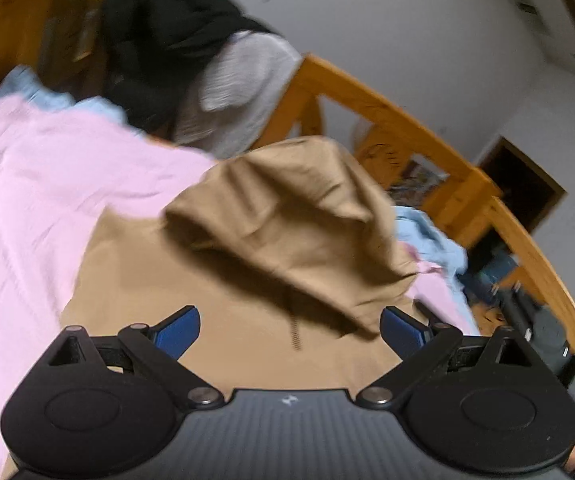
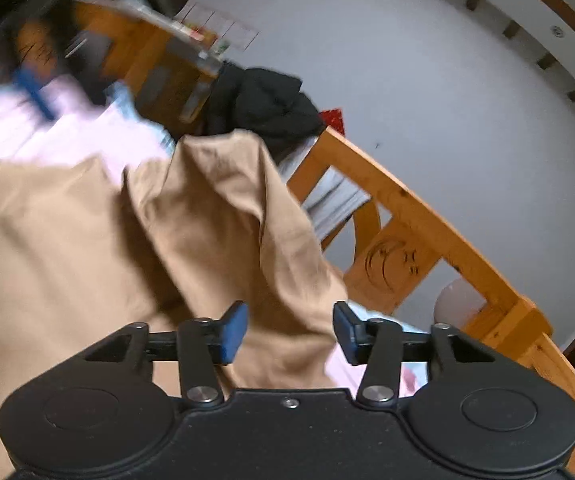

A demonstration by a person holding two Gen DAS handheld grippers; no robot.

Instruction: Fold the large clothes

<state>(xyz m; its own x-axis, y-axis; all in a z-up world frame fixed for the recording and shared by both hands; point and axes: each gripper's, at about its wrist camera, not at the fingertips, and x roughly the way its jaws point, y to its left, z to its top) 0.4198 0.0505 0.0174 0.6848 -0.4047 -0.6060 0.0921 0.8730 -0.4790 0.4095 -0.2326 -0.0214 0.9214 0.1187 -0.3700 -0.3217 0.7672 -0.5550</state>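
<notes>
Left wrist view shows the left tool (image 1: 289, 330) with its jaws spread wide, nothing between them, above a tan garment (image 1: 223, 280) that lies on a pink sheet (image 1: 27, 184) on the bed, one part folded over in a raised hump. In the right wrist view, the right tool (image 2: 290, 330) stands partly spread over the garment's edge, not pinching it, beside the wooden bed rail (image 2: 419, 216).
</notes>
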